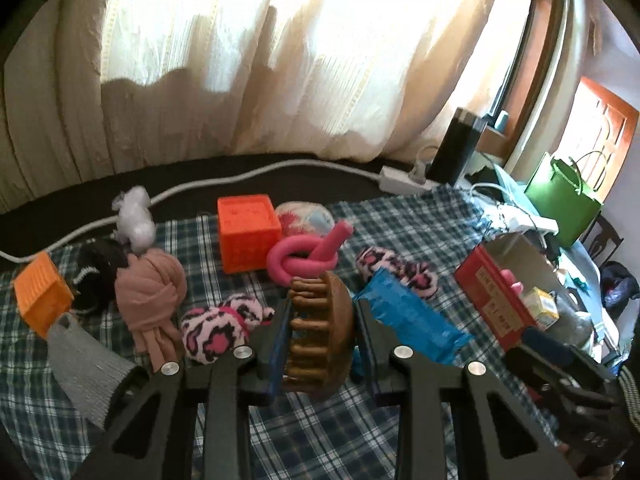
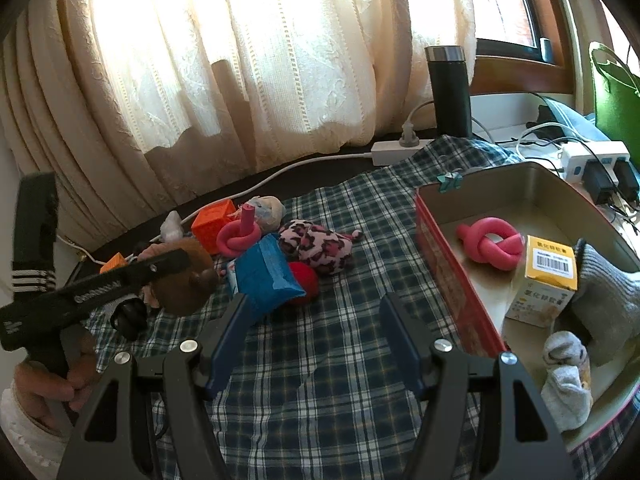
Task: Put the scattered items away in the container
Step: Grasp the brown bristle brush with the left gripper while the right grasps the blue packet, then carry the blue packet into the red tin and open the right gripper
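Left gripper (image 1: 322,344) is clamped on one brown brush (image 1: 320,332), right gripper (image 2: 316,344) spread empty, two orange cubes (image 1: 248,236) (image 1: 42,292) on the cloth.

Both fisheye cameras sit low over a plaid cloth (image 1: 320,432), looking along their own jaws toward a curtained window (image 2: 248,60). The left view is close to the scattered items; the right view sits further right, beside the red tin (image 2: 448,264). Both share the blue packet (image 1: 408,312) and black flask (image 2: 448,92).
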Demonstrator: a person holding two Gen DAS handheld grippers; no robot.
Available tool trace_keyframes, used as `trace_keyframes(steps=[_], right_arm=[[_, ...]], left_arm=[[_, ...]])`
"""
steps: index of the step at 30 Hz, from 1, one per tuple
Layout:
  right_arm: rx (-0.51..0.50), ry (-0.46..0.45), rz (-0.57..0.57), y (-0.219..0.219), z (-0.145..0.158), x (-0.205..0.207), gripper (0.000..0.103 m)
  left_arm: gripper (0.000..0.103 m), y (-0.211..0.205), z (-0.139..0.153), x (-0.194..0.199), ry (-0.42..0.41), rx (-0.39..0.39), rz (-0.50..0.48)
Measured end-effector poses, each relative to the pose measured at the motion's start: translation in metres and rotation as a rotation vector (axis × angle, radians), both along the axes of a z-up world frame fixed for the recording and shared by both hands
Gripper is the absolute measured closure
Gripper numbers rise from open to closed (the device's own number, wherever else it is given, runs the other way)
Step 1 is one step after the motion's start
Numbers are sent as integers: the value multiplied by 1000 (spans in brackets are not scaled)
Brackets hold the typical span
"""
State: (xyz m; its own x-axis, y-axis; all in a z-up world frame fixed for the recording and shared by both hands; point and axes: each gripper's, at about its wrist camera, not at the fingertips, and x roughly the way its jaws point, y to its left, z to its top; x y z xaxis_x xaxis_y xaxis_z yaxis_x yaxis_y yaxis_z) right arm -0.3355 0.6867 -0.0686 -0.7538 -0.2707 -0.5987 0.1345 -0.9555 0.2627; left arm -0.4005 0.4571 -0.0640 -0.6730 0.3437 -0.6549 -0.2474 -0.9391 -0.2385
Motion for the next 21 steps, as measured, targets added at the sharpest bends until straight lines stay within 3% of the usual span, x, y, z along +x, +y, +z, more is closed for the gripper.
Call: trace_keyframes(steps=[14, 16, 18, 19, 21], right_arm=[[87, -118, 129, -51, -32, -58, 33], [104, -143, 127, -53, -38, -61, 48], [101, -151, 130, -52, -39, -60, 52], [98, -149, 134, -51, -39, -59, 70], [96, -142, 128, -49, -36, -55, 73]], left_arm=[[71, -6, 23, 10, 61, 28, 5], [71, -7, 25, 11, 70, 26, 6], [71, -8, 24, 9, 65, 27, 11], [71, -9, 24, 9, 60, 28, 15], [71, -10, 22, 6, 47, 31, 21]])
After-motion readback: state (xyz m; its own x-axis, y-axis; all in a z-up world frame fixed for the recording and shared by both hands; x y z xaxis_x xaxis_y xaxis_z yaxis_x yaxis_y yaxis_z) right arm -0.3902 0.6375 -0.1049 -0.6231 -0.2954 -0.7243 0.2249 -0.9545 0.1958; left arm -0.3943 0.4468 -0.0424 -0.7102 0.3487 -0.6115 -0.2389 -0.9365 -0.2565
